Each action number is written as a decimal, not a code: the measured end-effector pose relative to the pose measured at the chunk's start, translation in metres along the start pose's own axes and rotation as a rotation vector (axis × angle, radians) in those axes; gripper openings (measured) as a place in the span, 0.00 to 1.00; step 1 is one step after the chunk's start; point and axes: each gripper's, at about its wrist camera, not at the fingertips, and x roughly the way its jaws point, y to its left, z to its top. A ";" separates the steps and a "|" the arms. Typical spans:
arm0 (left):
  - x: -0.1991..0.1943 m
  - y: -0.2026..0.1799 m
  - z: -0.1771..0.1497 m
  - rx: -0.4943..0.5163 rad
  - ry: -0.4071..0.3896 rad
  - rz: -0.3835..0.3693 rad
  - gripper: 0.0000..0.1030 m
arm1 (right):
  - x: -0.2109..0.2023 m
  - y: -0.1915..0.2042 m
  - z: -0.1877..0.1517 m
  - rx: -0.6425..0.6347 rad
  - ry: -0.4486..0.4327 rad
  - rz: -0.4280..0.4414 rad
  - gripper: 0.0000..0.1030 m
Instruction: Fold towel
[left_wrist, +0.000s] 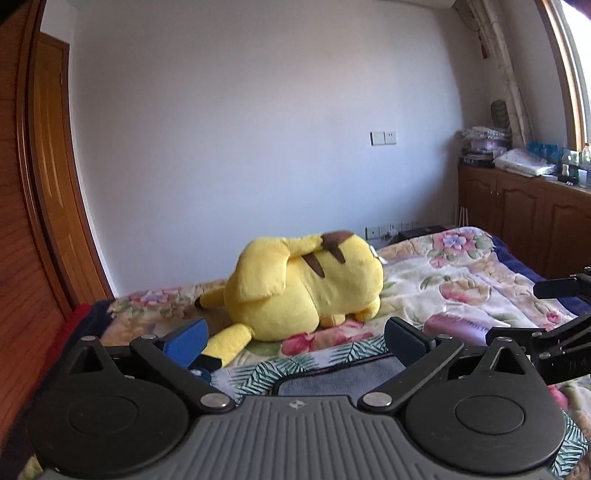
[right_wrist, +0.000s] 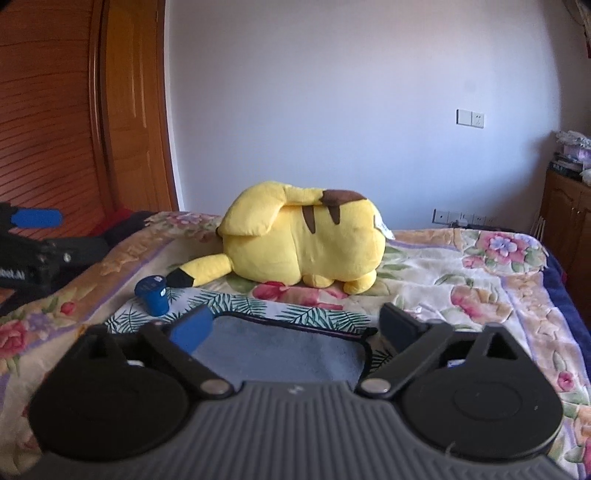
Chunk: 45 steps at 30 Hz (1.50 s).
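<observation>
A grey-blue towel (right_wrist: 280, 350) with a dark hem lies flat on the flowered bedspread, just below my right gripper (right_wrist: 295, 328), which is open and empty above it. In the left wrist view the same towel (left_wrist: 340, 380) shows between the fingers of my left gripper (left_wrist: 295, 339), which is also open and empty. The right gripper's black linkage (left_wrist: 561, 332) shows at the right edge of the left view. The left gripper (right_wrist: 33, 229) shows at the left edge of the right view.
A yellow plush toy (right_wrist: 306, 236) lies on the bed (right_wrist: 480, 280) beyond the towel. A small blue cup (right_wrist: 153, 295) stands by its tail. A purple bottle (left_wrist: 461, 326) lies on the bed. A wooden wardrobe (left_wrist: 29, 221) is left, cabinets (left_wrist: 524, 218) right.
</observation>
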 end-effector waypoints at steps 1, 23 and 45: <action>-0.005 -0.001 0.002 0.006 -0.006 0.006 1.00 | -0.004 0.000 0.001 0.000 -0.008 -0.004 1.00; -0.122 -0.045 -0.017 0.004 -0.056 0.034 1.00 | -0.108 0.002 -0.021 0.037 -0.078 -0.042 1.00; -0.169 -0.056 -0.079 -0.013 -0.012 0.014 1.00 | -0.164 0.004 -0.077 0.077 -0.103 -0.052 1.00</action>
